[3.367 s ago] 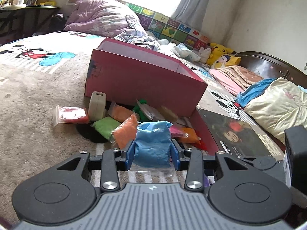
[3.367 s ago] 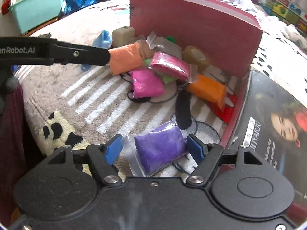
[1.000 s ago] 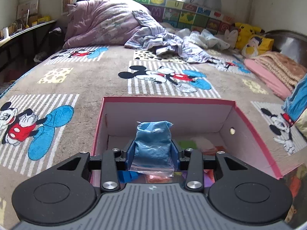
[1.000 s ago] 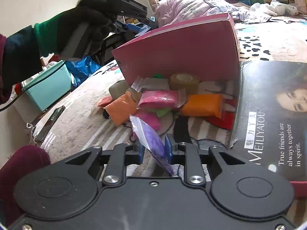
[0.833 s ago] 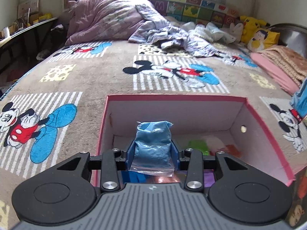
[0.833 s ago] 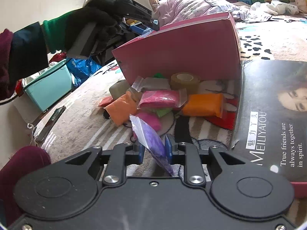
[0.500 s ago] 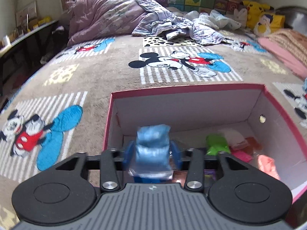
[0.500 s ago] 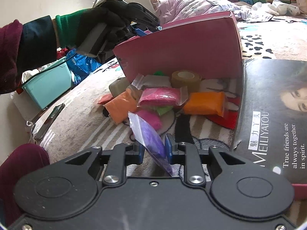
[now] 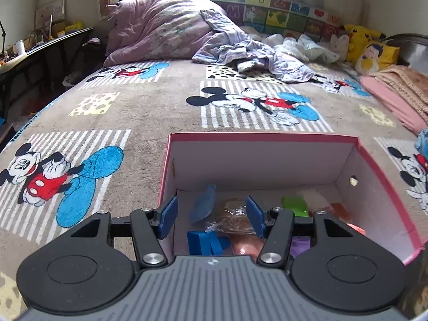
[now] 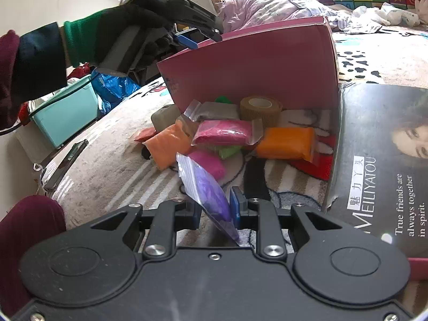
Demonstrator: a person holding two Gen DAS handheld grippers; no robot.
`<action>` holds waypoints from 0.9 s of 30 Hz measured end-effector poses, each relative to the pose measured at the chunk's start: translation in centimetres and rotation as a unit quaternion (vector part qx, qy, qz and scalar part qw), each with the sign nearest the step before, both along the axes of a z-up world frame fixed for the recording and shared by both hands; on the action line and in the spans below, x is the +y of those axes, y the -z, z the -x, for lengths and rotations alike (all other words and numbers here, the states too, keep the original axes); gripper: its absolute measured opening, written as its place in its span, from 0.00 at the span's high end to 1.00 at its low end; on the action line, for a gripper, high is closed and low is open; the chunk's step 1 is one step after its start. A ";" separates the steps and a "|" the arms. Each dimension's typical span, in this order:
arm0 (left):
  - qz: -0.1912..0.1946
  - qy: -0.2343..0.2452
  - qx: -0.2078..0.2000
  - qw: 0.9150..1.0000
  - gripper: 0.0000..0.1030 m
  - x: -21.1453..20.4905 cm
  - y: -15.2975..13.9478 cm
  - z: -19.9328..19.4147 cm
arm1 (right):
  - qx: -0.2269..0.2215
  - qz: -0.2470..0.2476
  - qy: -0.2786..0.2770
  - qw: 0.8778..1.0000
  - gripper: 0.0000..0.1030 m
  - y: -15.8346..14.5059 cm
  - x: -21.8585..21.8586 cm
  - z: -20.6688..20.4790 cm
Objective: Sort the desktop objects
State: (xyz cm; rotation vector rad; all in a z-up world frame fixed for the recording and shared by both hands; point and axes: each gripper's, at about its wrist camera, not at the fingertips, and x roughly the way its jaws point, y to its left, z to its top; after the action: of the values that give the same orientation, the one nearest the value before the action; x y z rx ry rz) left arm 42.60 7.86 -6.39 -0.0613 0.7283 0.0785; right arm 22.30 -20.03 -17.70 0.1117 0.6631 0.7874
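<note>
Pink box [image 9: 267,157] on Mickey-print blanket [image 9: 133,117]; bedroom, probably.

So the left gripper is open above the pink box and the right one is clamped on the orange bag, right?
Not quite. The right gripper is clamped on a purple bag, not the orange one; the orange bag lies in the pile beside the pink box, as the right wrist view shows. The left gripper is indeed open above the box.
</note>
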 end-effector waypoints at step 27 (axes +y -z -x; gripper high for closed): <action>0.017 0.042 -0.025 0.999 0.46 -1.7 -3.1 10.8 | -0.030 0.047 -0.007 0.998 0.81 -0.7 0.3 3.6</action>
State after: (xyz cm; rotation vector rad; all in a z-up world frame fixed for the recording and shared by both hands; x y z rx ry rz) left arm 31.76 6.21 -3.32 -0.0642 0.6816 -0.0162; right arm 18.72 -19.71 -17.01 -0.0020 0.6444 0.7688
